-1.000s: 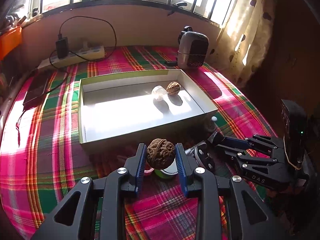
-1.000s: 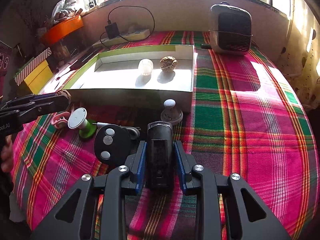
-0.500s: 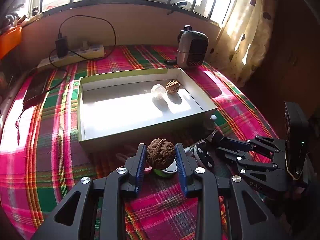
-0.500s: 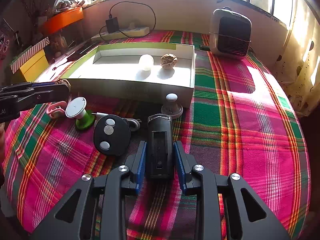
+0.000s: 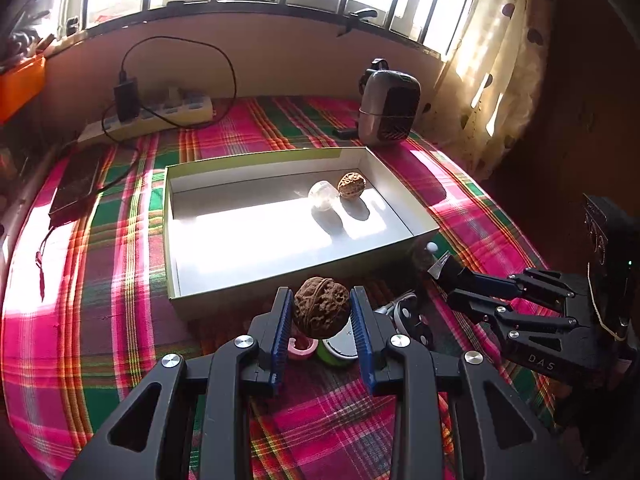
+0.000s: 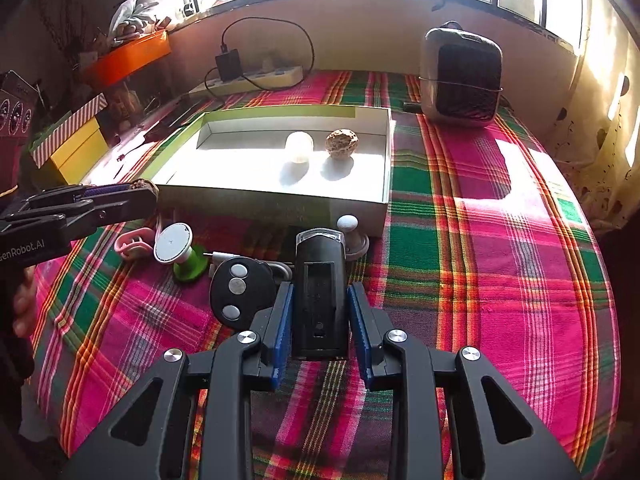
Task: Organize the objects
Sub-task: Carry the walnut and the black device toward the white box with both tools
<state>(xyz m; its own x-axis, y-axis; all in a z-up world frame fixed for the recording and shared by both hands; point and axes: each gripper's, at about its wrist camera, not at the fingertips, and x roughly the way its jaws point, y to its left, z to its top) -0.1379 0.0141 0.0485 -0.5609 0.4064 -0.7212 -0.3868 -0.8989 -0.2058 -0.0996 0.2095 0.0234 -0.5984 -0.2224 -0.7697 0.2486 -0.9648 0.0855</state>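
Left hand-held gripper (image 5: 321,314) clamped on dark walnut (image 5: 321,307), held above the box's (image 5: 404,196) near edge. Right hand-held gripper (image 6: 319,314) clamped on black bike light (image 6: 320,292), just before the box's near-right corner.

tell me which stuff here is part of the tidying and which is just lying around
Part of the job:
- dark brown walnut in the left gripper
- black rectangular device in the right gripper
- shallow white cardboard box
- black round three-button remote

Lying about:
- grey desk heater
- white power strip
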